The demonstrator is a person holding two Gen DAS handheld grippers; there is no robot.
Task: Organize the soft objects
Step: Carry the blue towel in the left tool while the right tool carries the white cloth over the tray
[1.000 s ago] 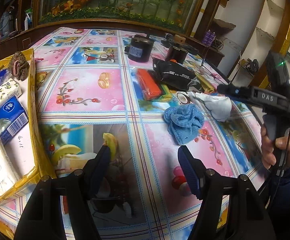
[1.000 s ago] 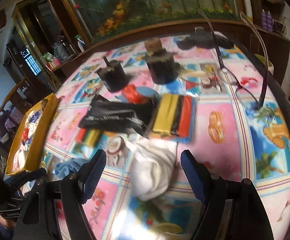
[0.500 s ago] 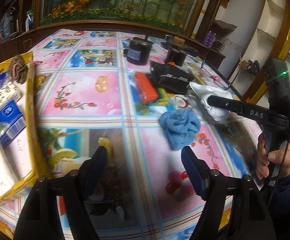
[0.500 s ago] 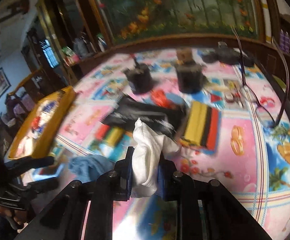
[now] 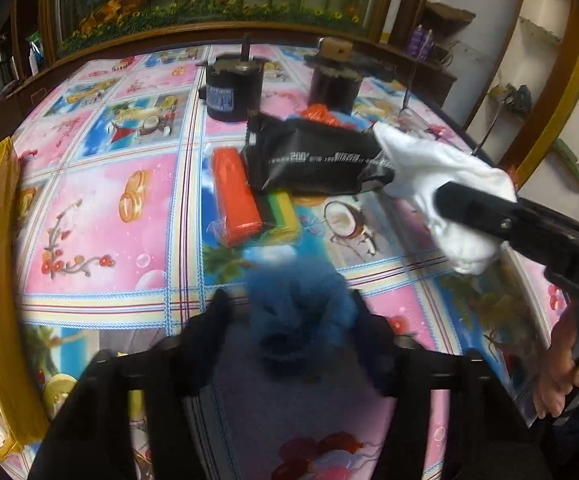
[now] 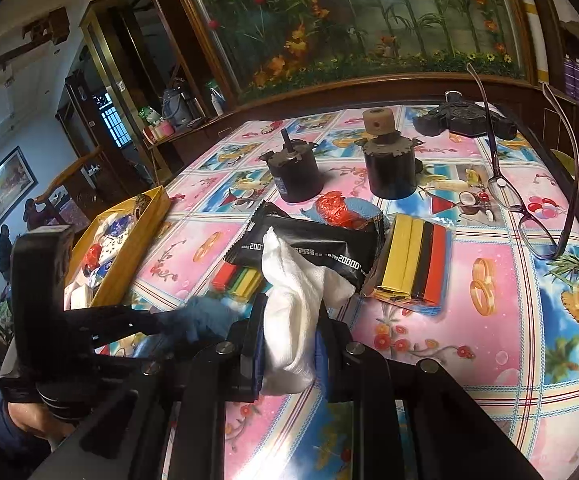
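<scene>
White cloth is now clamped in my right gripper, lifted just in front of the black packet. My left gripper has been closing around the blue cloth on the counter; whether it grips yet, I cannot tell.

Floral mural behind patterned table

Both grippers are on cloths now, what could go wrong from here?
1. The white cloth hangs loose from the right gripper and could brush the black packet just beyond it.
2. The left gripper has been closing around the blue cloth; the blurred view shows no firm grip, so it may slip.
</scene>
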